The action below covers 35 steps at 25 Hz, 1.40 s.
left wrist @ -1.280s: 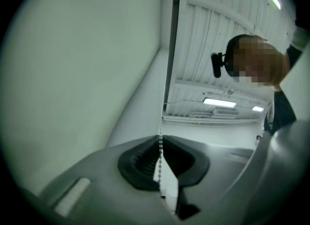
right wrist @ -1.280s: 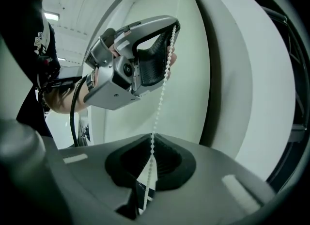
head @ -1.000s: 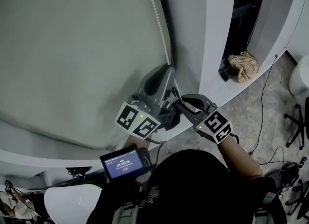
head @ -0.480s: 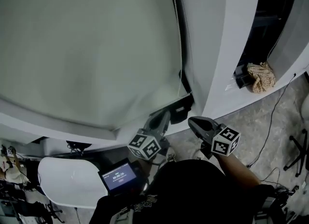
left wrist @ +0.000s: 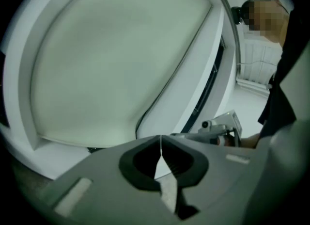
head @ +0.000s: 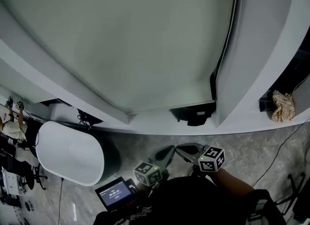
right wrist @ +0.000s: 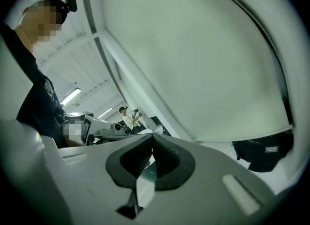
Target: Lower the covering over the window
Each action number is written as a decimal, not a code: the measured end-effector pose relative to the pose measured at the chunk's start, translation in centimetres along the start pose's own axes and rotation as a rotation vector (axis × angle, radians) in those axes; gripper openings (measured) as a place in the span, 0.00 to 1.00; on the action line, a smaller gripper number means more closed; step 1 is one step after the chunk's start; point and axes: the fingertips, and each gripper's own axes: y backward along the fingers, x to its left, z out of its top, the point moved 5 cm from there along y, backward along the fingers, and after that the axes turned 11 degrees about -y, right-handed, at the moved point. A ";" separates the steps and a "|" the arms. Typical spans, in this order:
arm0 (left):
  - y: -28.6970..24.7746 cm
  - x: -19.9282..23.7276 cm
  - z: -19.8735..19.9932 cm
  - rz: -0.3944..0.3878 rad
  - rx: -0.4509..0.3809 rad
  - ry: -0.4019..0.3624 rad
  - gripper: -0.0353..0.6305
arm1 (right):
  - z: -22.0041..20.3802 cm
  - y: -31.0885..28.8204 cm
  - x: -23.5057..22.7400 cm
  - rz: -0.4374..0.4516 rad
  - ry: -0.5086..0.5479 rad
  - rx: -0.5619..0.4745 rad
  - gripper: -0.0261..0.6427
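Blind [head: 135, 40]: pale, fills most of the head view, drawn down across the window, lower edge just above the white sill [head: 155, 123]

White rounded tub [head: 72, 153]: on the floor below the sill, at left

Left gripper [head: 168, 151]: low in the head view, well below the blind and touching none of it. Its own view shows the jaws just closing, tips met, nothing between them

Right gripper [head: 180, 148]: just beside the left, pointing toward it; jaws likewise just closing, tips together and empty

Black box [head: 193, 114]: on the sill at the blind's lower right corner

Dark cord [head: 227, 40]: runs down the blind's right edge

Crumpled cloth [head: 282, 106]: on a ledge at far right

Small lit screen [head: 116, 193]: bottom left of the grippers
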 end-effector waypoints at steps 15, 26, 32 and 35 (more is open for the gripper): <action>15.1 1.2 -1.9 -0.142 -0.030 -0.044 0.06 | -9.5 -7.6 10.3 -0.126 0.012 -0.100 0.05; 19.3 -3.6 -5.4 -0.284 0.007 -0.102 0.06 | -15.4 -4.6 15.5 -0.248 0.036 -0.192 0.05; 20.7 -9.5 -7.0 -0.289 -0.005 -0.130 0.06 | -18.9 -0.2 18.1 -0.265 0.082 -0.185 0.05; 21.6 -13.3 -8.7 -0.287 0.005 -0.126 0.06 | -21.4 2.8 19.6 -0.263 0.074 -0.180 0.05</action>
